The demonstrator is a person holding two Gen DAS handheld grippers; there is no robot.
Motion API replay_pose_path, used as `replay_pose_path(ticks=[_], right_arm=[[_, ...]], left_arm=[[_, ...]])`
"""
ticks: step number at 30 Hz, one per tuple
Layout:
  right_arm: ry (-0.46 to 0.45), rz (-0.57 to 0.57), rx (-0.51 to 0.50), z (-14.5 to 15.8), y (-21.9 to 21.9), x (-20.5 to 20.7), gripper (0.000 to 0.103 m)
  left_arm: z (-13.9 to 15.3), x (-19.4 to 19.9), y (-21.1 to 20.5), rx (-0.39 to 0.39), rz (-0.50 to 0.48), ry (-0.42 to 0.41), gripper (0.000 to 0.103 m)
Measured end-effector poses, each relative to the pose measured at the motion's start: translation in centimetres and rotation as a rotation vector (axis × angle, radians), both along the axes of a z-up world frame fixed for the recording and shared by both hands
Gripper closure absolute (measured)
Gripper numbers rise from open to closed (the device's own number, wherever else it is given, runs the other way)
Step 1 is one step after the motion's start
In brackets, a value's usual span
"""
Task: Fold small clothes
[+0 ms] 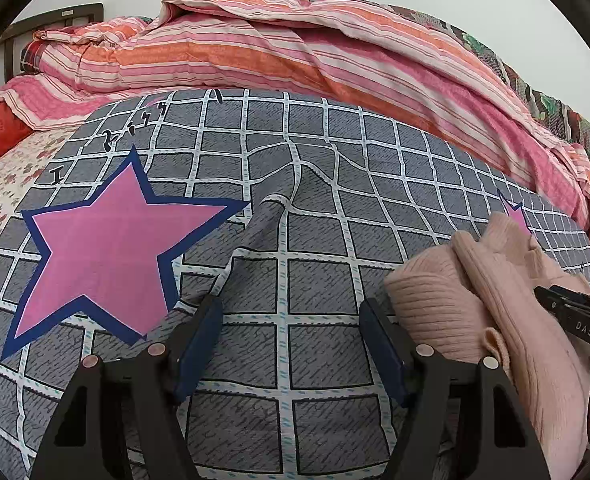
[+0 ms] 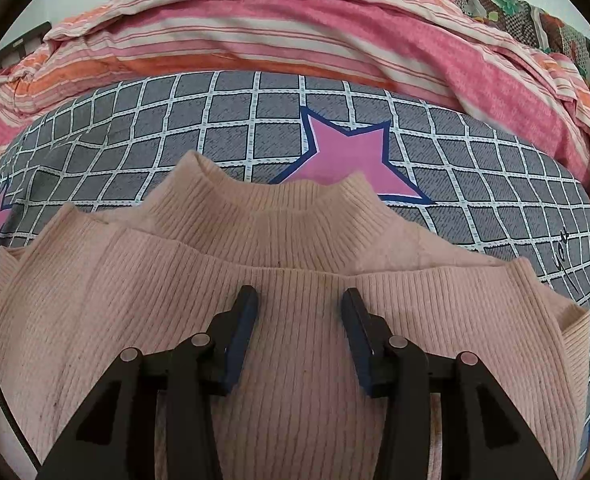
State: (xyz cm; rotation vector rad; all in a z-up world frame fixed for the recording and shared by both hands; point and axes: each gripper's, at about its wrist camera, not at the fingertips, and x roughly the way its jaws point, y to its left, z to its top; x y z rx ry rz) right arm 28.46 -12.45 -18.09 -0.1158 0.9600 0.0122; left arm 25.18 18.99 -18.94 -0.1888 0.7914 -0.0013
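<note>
Right wrist view: pink sweater point(image 2: 279, 320) lying folded on the checked sheet point(image 2: 495, 168), neither gripper gripping it.

Right gripper point(image 2: 299, 312) parted over the ribbed knit just below the collar, jaws apart, nothing pinched between the pads, though whether the tips touch the knit cannot be told. Left gripper point(image 1: 291, 328) spread wide over bare checked sheet point(image 1: 315, 240), beside the pink star point(image 1: 107, 248) and clear of the sweater point(image 1: 475, 304) bunched at its right side. Likely trouble from here: closing on the top layer alone and dragging the fold open, since the knit looks soft and stretchy; catching the raised wrinkle in the sheet together with the garment; snagging ribbing on a fingertip; lifting one-sided with only the right, letting the sleeves slump out. Striped quilt point(image 2: 295, 32) heaped behind, near enough to crowd any push away.
</note>
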Motion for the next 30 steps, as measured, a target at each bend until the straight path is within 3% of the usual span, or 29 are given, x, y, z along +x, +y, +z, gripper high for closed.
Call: replay_pose_path(ticks=[15, 30], right_arm=[[0.071, 0.01, -0.016, 0.9, 0.0, -0.3, 0.059], [0.012, 0.026, -0.016, 3.1, 0.6, -8.3, 0.059]], left_arm=[[0.0, 0.0, 0.3, -0.026, -0.007, -0.004, 0.034], [0.0, -0.1, 0.6, -0.052, -0.013, -0.01, 0.032]])
